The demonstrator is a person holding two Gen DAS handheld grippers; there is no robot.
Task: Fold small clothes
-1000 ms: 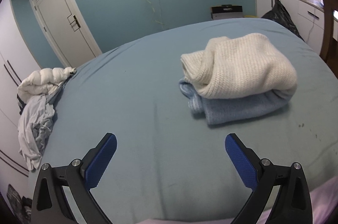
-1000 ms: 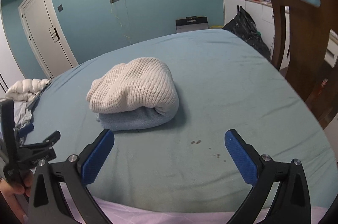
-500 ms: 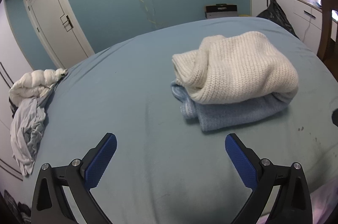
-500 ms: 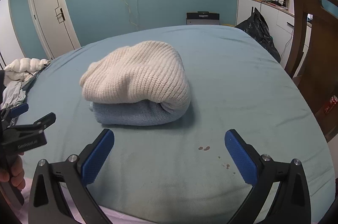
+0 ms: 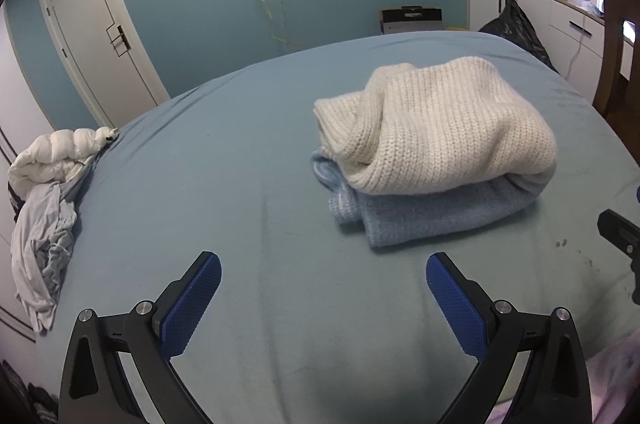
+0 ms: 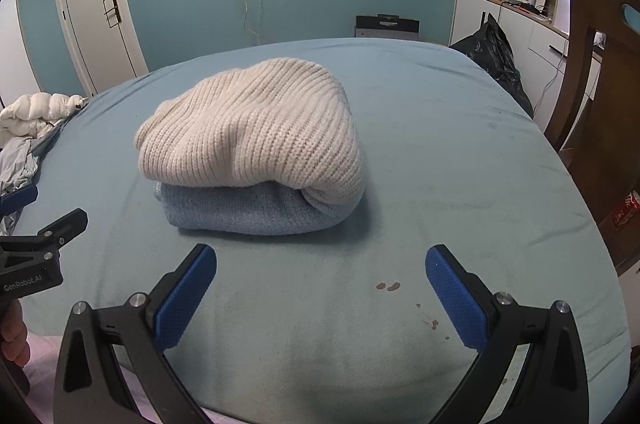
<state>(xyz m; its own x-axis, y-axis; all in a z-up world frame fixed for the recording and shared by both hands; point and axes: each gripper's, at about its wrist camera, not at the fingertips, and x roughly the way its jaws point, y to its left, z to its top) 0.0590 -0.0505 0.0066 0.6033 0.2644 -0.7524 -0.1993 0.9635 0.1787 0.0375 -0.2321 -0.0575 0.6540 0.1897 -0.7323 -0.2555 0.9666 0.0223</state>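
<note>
The folded stack (image 6: pixel 256 176) lies just ahead of the right gripper (image 6: pixel 320 300), towards eleven o'clock, and at one o'clock from the left gripper (image 5: pixel 323 308), so the right looks nearer. Both grippers hang empty, jaws wide apart. The stack's long axis runs crosswise: a cream ribbed knit (image 5: pixel 432 132) on a pale blue one (image 5: pixel 424 216), mid-bed (image 6: pixel 440 128). Unfolded clothes (image 5: pixel 44 224) lie at nine o'clock.

The left claw (image 5: pixel 323 298) is pointing forward with its two blue-padded fingers (image 5: pixel 191 304) spread wide apart, holding nothing. The right claw (image 6: pixel 321 294) is doing likewise, fingers splayed and empty. In the right wrist view, a person's hand (image 6: pixel 12 330) is gripping the left claw's handle at the frame's left edge.
</note>
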